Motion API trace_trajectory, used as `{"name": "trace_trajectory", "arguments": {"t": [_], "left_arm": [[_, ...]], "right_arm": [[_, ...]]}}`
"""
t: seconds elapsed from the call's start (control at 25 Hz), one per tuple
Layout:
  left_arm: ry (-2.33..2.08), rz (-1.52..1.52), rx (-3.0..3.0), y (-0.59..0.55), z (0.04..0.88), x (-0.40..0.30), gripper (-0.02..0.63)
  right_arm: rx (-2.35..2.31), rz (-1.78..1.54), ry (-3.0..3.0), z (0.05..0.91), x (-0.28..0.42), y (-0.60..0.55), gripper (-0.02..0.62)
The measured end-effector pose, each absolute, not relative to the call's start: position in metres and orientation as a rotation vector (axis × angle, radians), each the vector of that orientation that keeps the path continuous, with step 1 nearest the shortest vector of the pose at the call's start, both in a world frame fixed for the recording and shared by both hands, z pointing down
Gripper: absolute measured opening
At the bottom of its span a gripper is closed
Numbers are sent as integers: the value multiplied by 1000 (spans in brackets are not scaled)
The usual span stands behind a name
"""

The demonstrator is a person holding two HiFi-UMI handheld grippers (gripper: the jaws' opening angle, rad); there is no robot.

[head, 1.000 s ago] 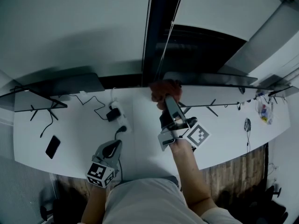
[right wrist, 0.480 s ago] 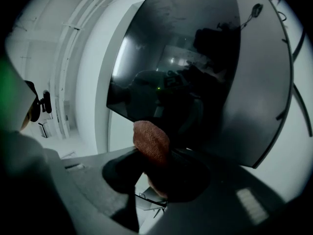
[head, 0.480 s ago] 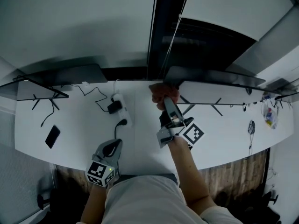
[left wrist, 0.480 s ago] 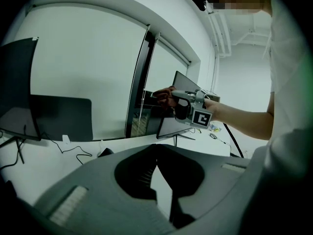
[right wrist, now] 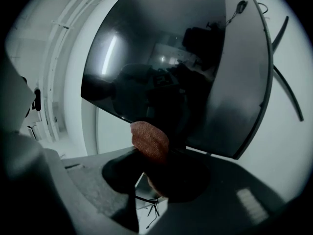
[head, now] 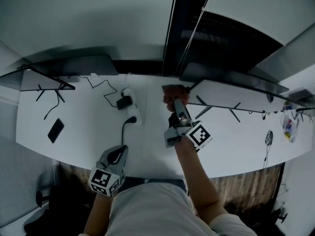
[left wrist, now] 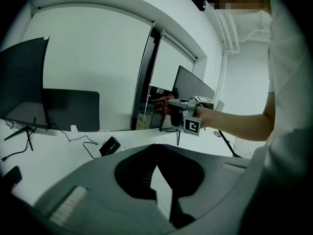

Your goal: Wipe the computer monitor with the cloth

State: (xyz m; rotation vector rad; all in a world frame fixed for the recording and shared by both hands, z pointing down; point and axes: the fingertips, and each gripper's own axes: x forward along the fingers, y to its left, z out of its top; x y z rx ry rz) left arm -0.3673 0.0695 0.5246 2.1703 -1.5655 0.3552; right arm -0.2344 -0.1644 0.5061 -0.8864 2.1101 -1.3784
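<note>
Pinching the rust-coloured cloth (right wrist: pixel 149 142), the right gripper (head: pixel 176 100) sits at the left end of the monitor (right wrist: pixel 171 58), whose screen stretches away rightward. The left gripper (head: pixel 117 155), jaws together and empty, hangs well apart over the desk (head: pixel 78 136) edge.

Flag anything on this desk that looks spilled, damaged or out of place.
Nothing stands out. The right gripper holds the cloth at the monitor's edge. The phone and power strip lie flat on the desk, and the left gripper is shut and empty.
</note>
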Motion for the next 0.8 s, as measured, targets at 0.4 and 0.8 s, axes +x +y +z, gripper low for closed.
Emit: {"name": "trace_trajectory", "arguments": {"t": [0.4,0.8], "left_arm": [[-1595,367,2097,83,538,-365,9],[-1588,384,2065,85,546,-347,9]], "right_arm": [[-939,-1462,2127,569,-239,-170,129],[-988,-1580,2130,633,-238,-173,129]]}}
